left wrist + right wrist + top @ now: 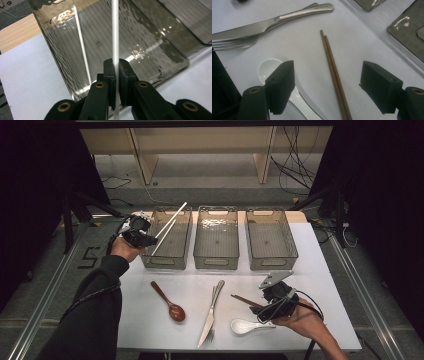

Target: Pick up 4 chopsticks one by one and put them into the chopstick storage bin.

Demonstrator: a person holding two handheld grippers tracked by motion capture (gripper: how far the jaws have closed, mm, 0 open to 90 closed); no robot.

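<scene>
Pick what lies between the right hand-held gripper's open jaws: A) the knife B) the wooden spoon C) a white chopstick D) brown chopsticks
D: in the right gripper view the brown chopsticks run up the gap between the right hand-held gripper's spread jaws, untouched by either.

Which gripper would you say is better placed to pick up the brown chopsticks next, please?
Probably the right gripper: its fingers stand open astride the brown chopsticks on the table. The left gripper is shut on a white chopstick over the left bin.
</scene>
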